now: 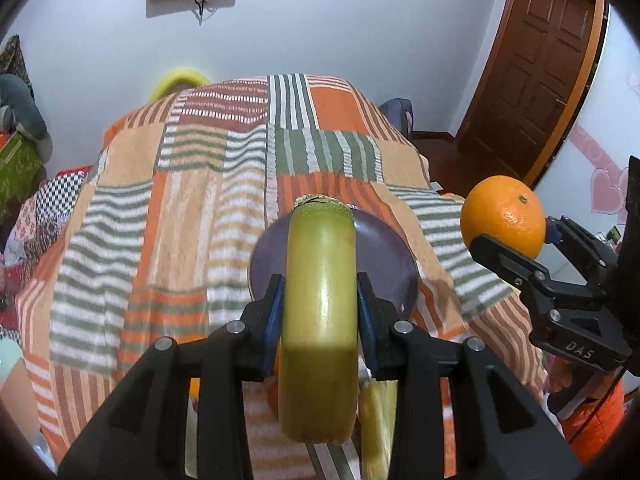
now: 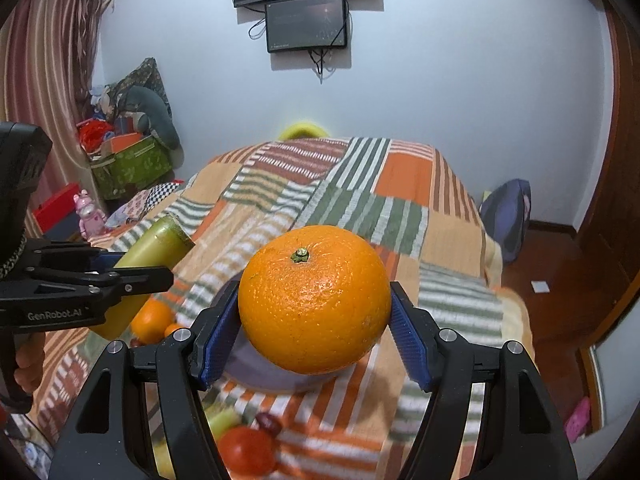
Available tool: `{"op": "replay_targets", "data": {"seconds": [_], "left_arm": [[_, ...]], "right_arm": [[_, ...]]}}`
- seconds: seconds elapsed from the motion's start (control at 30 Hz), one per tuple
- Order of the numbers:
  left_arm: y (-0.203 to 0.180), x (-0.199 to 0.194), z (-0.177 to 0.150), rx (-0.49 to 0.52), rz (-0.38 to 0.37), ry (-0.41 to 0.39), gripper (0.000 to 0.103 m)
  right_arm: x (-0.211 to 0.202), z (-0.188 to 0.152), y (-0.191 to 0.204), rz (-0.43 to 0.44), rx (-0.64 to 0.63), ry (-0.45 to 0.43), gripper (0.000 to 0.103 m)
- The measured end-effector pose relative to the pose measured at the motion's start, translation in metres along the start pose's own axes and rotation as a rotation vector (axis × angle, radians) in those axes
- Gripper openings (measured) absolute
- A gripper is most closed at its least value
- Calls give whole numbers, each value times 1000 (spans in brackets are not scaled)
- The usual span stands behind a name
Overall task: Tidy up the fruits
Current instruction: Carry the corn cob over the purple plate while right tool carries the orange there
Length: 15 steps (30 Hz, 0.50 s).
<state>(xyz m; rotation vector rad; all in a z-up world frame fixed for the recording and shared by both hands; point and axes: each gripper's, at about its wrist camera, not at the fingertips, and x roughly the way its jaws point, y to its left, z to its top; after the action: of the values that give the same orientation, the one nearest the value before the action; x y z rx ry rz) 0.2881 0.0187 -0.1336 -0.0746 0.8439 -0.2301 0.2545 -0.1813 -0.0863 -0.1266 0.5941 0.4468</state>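
Note:
My left gripper is shut on a long yellow-green banana-like fruit, held above the bed; it also shows in the right wrist view. My right gripper is shut on a large orange, seen too in the left wrist view at the right. A purple plate lies on the striped patchwork blanket below both grippers. Loose fruit lies near the front: a smaller orange, a red tomato-like fruit and a dark red one.
The bed ends at the right with wooden floor and a brown door. A green box with clutter stands at the left. Two screens hang on the far wall. A yellow object sits behind the bed.

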Motion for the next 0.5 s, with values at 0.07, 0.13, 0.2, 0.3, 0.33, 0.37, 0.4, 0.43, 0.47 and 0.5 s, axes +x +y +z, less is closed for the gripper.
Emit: {"op": "replay_targets", "data": {"seconds": [0.07,0.13,0.2,0.3,0.33,0.37,0.4,0.43,0.47,0.5], "left_arm": [[2,7,8,1,3,-3,34],[3,14,15,0,3,-2,34],[4,20,21,0,5,-1,34],[5,32,30,3,12,1,34],[6,37,32,1,13,6,34],[7,41,34,-3,13,12,34],[9,46,35,-7,10,20,34],[10,52,37,-11,9,29,34],[11,57,37,-15,10,38,34],[13,63,38,-18,12,47,34]], "right_arm": [[6,4,0,-8,-9,-7,67],[14,6,-1,-9,-11,-6,67],[24,7,-2,-2,-2,7,67],[39,7,-5,-2,5,31,67],[43,6,-6,-3,6,39,67],[51,5,-7,-3,9,53,67],[56,5,-8,-4,12,63,67],[63,4,-9,-4,17,78,67],[68,4,-9,-5,18,90,67],[72,3,-10,-8,17,99,67]]}}
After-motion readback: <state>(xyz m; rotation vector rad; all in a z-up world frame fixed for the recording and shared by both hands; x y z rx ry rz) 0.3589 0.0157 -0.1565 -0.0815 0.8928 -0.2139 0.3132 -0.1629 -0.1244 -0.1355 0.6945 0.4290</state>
